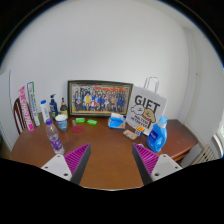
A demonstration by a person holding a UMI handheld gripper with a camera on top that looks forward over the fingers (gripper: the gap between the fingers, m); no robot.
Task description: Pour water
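My gripper (112, 160) is open, its two magenta-padded fingers (77, 157) spread wide over the brown wooden table (105, 150) with nothing between them. A clear bottle with a purple label (54, 136) stands just beyond the left finger. A blue bottle (159, 135) stands beside the right finger. A small teal cup (62, 122) sits further back on the left. A blue and white container (118, 120) rests near the middle back.
A framed group photo (100, 98) leans on the white wall. A white "GIFT" bag (147, 108) stands at the right. Tall bottles and boxes (38, 108) cluster at the back left. Small green and pink items (85, 123) lie ahead of the photo.
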